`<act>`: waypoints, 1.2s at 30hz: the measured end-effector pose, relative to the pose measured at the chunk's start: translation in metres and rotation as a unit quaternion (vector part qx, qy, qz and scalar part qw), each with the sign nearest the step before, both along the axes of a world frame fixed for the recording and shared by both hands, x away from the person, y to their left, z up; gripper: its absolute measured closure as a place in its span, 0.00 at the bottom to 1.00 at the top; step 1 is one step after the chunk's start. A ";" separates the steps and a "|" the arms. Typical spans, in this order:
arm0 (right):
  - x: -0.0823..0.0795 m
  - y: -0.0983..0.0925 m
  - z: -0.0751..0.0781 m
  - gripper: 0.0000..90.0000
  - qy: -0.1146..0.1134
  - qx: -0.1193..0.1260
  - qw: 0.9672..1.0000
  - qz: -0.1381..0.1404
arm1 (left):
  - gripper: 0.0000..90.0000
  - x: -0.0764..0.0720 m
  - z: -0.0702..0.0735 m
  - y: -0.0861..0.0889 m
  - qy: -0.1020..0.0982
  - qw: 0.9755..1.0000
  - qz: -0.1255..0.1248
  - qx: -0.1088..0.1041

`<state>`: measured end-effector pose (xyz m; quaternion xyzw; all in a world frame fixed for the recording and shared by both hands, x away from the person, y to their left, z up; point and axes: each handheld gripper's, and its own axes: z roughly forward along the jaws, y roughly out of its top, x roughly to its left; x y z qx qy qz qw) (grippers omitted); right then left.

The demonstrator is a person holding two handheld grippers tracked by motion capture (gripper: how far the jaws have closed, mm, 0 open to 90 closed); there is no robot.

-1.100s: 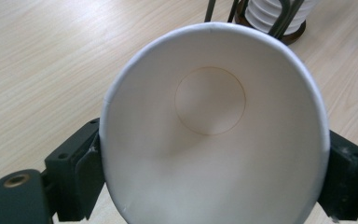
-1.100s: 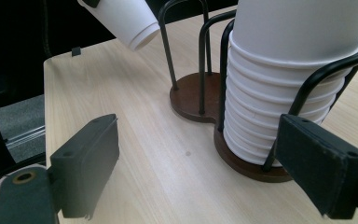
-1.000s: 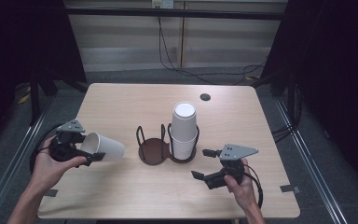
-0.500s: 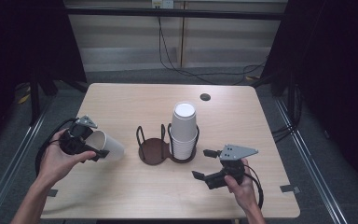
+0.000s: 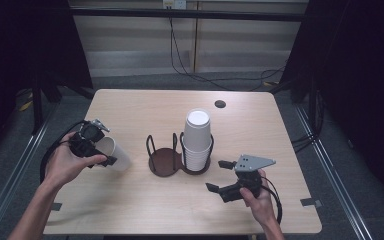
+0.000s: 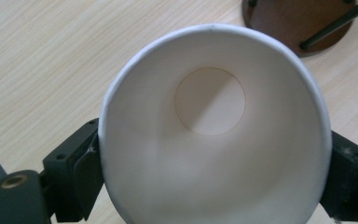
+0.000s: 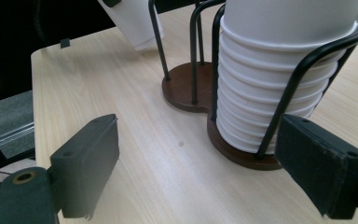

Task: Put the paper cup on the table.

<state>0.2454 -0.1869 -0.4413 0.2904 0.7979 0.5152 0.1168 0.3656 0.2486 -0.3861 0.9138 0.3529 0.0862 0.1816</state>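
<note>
Two tools are in use at a pale wood-grain bench (image 5: pixel 140 210). The left tool (image 5: pixel 98 150) holds a single white paper cup (image 5: pixel 114 153) across its rim, one black jaw pressing on each side; in the left gripper view the cup (image 6: pixel 214 135) points its mouth at the camera, its round base visible deep inside and its rim pressed slightly out of round. That cup lies tilted on its side just above the bench near the left edge, its base directed toward the cup holder (image 5: pixel 166 161). The holder is a dark wooden figure-eight base with black wire uprights, two bays side by side at mid-bench; the left bay stands vacant, the right bay carries a stack of white cups (image 5: pixel 197 140), nested with ribbed rims and rising above the wire. The held cup is near the vacant bay but apart from it. The right tool (image 5: pixel 218 176) sits with jaws wide apart and nothing between them, close to the front right of the holder. Open bench surface lies behind the holder up to a small dark round disc (image 5: pixel 220 104) near the far edge, and across the front strip between both hands.
</note>
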 end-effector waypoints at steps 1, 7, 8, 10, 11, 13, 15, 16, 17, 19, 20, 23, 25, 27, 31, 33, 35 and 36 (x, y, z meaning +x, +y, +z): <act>0.000 0.001 0.000 0.15 0.001 -0.001 1.000 0.003 | 0.12 0.001 0.000 -0.001 0.003 1.000 -0.003 -0.001; -0.001 0.000 0.000 0.15 0.000 -0.002 1.000 -0.001 | 0.11 0.005 -0.002 -0.011 0.008 1.000 -0.012 0.018; -0.001 0.000 0.000 0.15 0.000 -0.002 1.000 0.000 | 0.11 0.006 -0.001 -0.013 0.011 1.000 -0.014 0.021; -0.001 0.000 0.000 0.15 0.000 -0.002 1.000 -0.001 | 0.10 0.008 -0.001 -0.015 0.015 1.000 -0.015 0.023; -0.001 0.000 0.000 0.15 0.000 -0.001 1.000 -0.001 | 0.10 0.009 -0.001 -0.017 0.014 0.999 -0.016 0.027; -0.001 0.000 0.000 0.15 0.001 -0.002 1.000 -0.002 | 0.10 0.010 0.000 -0.021 0.015 0.999 -0.022 0.038; -0.001 0.000 0.000 0.15 0.001 -0.003 1.000 -0.001 | 0.10 0.011 -0.001 -0.022 0.018 0.999 -0.026 0.041; -0.001 0.000 0.000 0.15 0.001 -0.004 1.000 -0.001 | 0.09 0.011 -0.002 -0.023 0.022 0.999 -0.026 0.043; -0.001 0.000 0.000 0.15 0.001 -0.003 1.000 0.000 | 0.09 0.012 -0.002 -0.023 0.023 0.998 -0.028 0.044; -0.002 -0.001 0.000 0.15 0.000 -0.001 1.000 -0.001 | 0.09 0.014 -0.003 -0.022 0.026 0.998 -0.026 0.044; -0.002 0.000 0.000 0.15 0.000 -0.001 1.000 0.000 | 0.09 0.015 -0.003 -0.022 0.023 0.998 -0.026 0.044; -0.002 0.000 0.000 0.15 -0.001 -0.003 1.000 0.001 | 0.09 0.017 -0.005 -0.021 0.027 0.998 -0.029 0.044; -0.002 0.001 0.000 0.15 0.001 -0.004 1.000 0.002 | 0.09 0.020 -0.007 -0.020 0.032 0.998 -0.032 0.045; -0.002 0.002 -0.001 0.15 0.002 -0.004 1.000 0.003 | 0.08 0.021 -0.009 -0.021 0.031 0.998 -0.030 0.050; -0.001 0.002 -0.001 0.15 0.003 -0.002 1.000 0.003 | 0.08 0.023 -0.012 -0.026 0.028 0.998 -0.021 0.056; -0.001 0.003 -0.002 0.15 0.005 -0.002 1.000 0.007 | 0.08 0.024 -0.014 -0.028 0.020 0.998 -0.026 0.061; -0.002 0.004 -0.003 0.15 0.004 -0.005 1.000 0.010 | 0.08 0.025 -0.014 -0.029 0.019 0.998 -0.025 0.059; -0.001 0.004 -0.003 0.15 0.005 -0.005 1.000 0.010 | 0.08 0.026 -0.014 -0.029 0.019 0.997 -0.028 0.064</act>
